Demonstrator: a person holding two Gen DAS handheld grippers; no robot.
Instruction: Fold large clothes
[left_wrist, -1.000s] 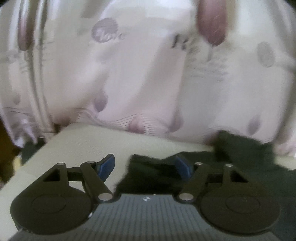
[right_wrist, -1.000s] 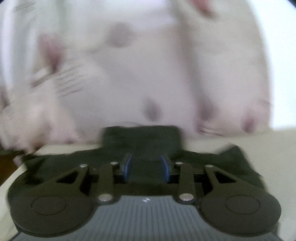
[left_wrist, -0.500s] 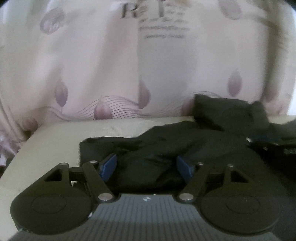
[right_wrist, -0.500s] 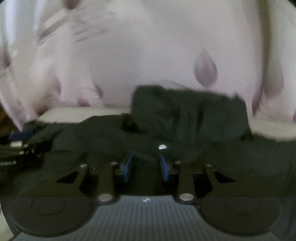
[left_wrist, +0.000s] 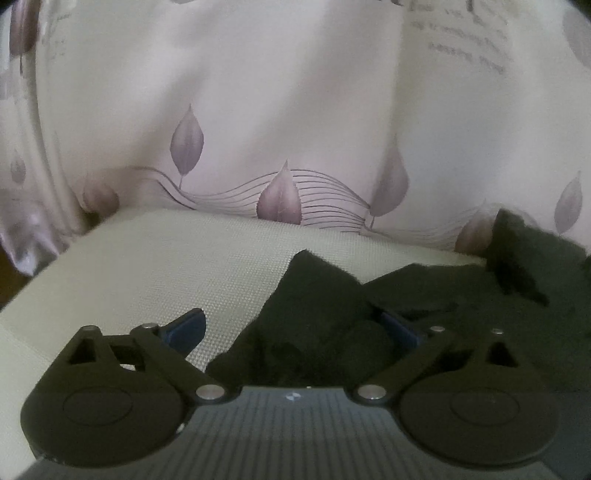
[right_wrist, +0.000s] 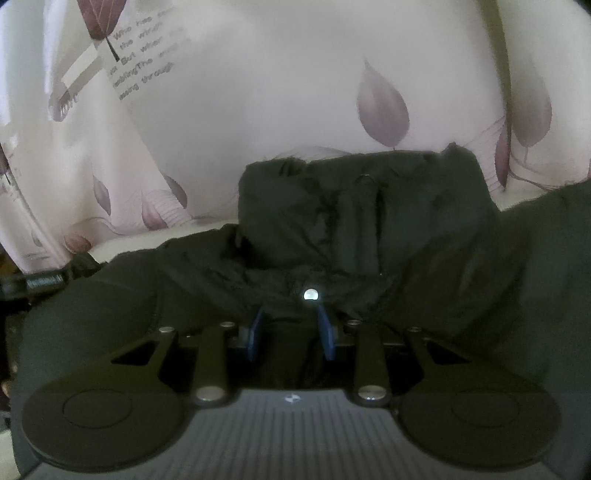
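Dark garment (right_wrist: 369, 229) on a pale woven table (left_wrist: 155, 266), before a leaf-printed curtain (left_wrist: 295, 110). The garment's full outline is cut off at the right edge of both views, so its long axis cannot be fixed; a pointed corner (left_wrist: 310, 280) aims toward the curtain. Left tongs (left_wrist: 291, 328) — jaws wide apart, low over the table, cloth lying between them. Right tongs (right_wrist: 291, 328) — jaws close together, clamped on a fold beside a small snap (right_wrist: 310, 294) (fabric hides the fingertips).
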